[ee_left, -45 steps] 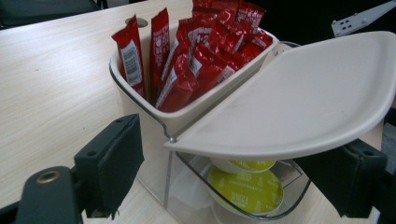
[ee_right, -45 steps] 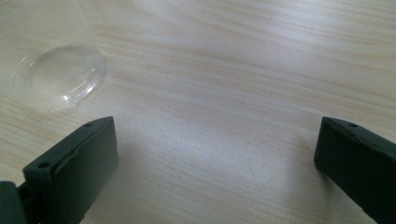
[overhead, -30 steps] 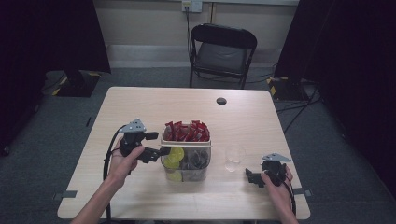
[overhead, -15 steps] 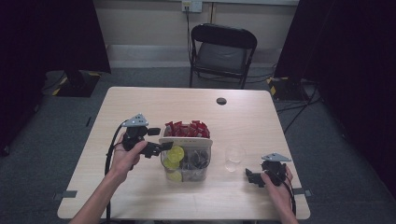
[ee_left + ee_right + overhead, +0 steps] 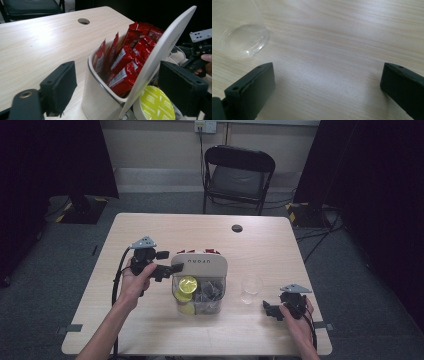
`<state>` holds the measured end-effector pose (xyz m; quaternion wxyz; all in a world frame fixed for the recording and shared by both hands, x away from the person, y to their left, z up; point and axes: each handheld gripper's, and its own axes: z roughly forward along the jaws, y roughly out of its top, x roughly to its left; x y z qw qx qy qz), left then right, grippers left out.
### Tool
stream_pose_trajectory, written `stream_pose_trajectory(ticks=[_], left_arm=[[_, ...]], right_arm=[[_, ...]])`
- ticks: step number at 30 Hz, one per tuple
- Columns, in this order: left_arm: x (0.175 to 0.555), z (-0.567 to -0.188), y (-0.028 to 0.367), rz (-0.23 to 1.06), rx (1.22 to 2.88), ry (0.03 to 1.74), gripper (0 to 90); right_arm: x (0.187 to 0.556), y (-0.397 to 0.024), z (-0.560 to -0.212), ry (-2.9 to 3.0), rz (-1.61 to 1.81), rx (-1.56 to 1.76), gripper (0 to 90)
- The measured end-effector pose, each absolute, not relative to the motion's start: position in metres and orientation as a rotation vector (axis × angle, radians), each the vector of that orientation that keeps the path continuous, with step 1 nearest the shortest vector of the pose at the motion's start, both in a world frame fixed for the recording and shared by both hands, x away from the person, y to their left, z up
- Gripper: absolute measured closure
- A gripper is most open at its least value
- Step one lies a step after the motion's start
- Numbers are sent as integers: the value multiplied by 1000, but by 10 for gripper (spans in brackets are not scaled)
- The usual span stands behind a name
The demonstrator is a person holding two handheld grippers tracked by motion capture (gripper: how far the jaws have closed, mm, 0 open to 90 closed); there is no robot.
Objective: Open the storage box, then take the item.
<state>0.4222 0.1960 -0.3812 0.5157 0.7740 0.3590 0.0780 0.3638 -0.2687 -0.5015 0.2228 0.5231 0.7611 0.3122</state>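
left tool at the near-left corner of the clear plastic container, mid-counter; jaws just been opening a little, not clamped, with the container's left wall and the edge of the white lid between them. in the left gripper view, one pad left of the container wall, the other right of the tilted lid, neither clearly pressing. lid tipped up on edge, leaning over the back compartment. red sachets packed upright in that back compartment; yellow-topped capsules and dark pods in the front part. right tool resting low on the wooden counter at the near-right, well apart from the container, jaws spread wide over bare wood. clear plastic cup upright between container and right tool, just beside the latter's left pad in the right gripper view.
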Motion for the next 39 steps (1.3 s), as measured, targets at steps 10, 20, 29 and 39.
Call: stream_pose_trajectory(ticks=[10,20,29,39], left_arm=[[424,-382,196,182,1873,862,126],[426,-384,195,177,1884,865,103],[425,-382,193,196,1885,886,73],[425,-382,193,208,1895,894,51]], right_arm=[[362,-272,-497,2111,904,1423,181],[355,-273,-482,2104,972,1414,167],[343,-270,-464,2129,1057,1372,207],[330,-259,-443,2164,1177,1278,272]])
